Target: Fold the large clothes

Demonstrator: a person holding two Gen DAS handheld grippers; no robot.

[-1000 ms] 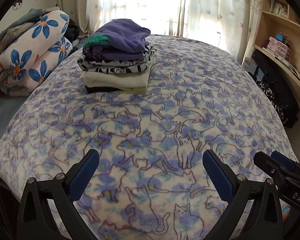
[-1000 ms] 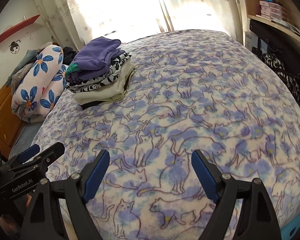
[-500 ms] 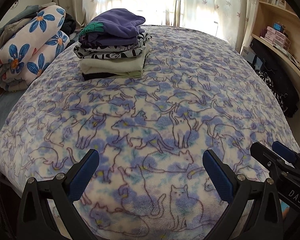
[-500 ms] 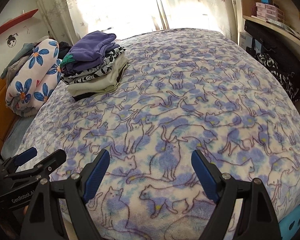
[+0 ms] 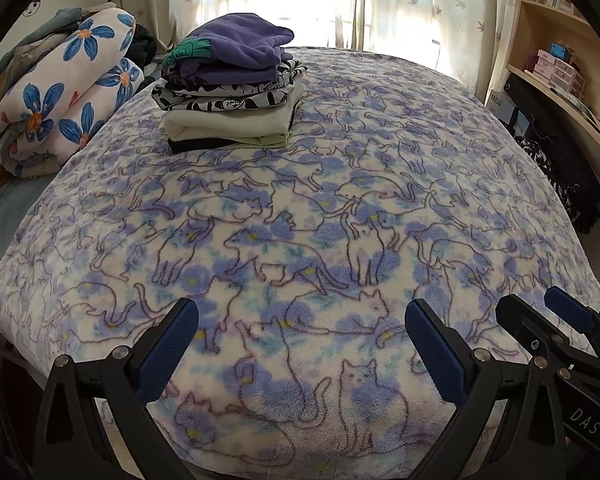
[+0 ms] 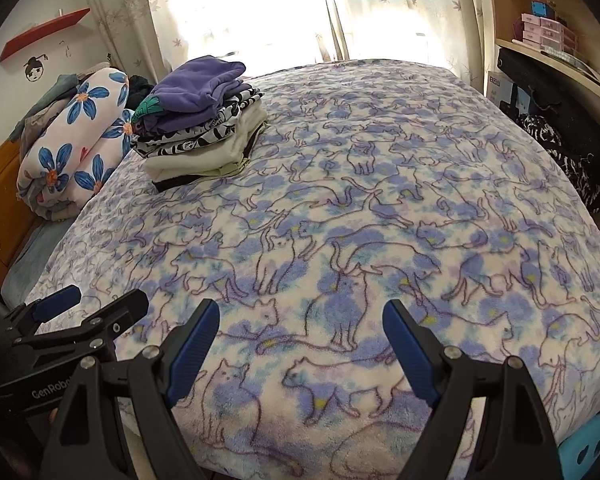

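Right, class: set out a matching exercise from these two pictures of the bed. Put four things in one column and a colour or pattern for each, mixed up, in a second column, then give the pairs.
Things:
1. top garment of the folded pile
2. bed cover
3. rolled quilt
4. wall shelf

Colours or patterns:
A. red
B. white with big blue flowers
C. plain purple
D. pale with outlined cats on blue blotches

Pairs: 1-C, 2-D, 3-B, 4-A
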